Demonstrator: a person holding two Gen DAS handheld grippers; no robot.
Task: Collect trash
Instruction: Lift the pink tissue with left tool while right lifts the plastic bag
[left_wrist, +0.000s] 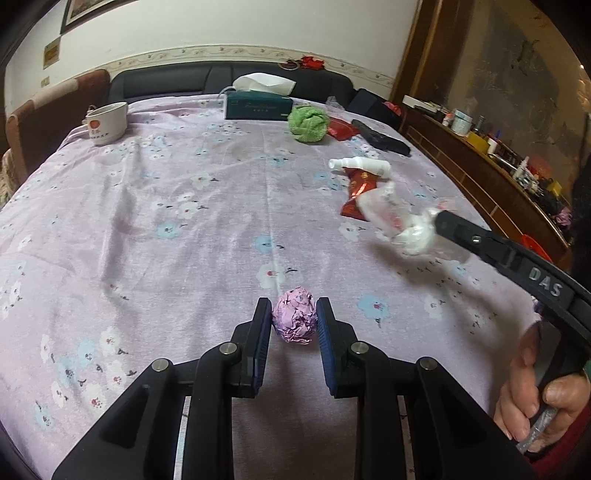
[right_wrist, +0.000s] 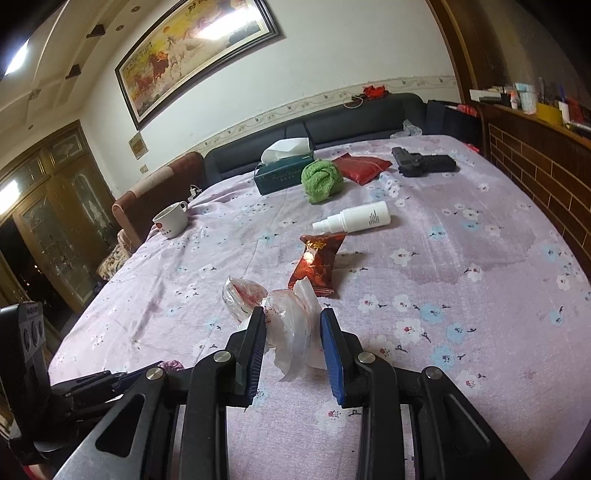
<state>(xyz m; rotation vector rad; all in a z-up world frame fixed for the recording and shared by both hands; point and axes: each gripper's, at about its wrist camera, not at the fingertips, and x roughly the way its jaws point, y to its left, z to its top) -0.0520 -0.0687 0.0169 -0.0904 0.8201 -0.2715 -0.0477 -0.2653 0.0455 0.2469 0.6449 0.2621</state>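
A crumpled purple paper ball sits between the fingers of my left gripper, which is shut on it just above the flowered cloth. My right gripper is shut on a crumpled clear plastic wrapper with red print. In the left wrist view the right gripper holds that wrapper above the table at the right. A red snack packet lies just beyond it, also seen in the left wrist view.
On the lilac tablecloth lie a white spray bottle, a green cloth ball, a green tissue box, a white cup, a red pouch and a black toy pistol. A wooden shelf stands at right.
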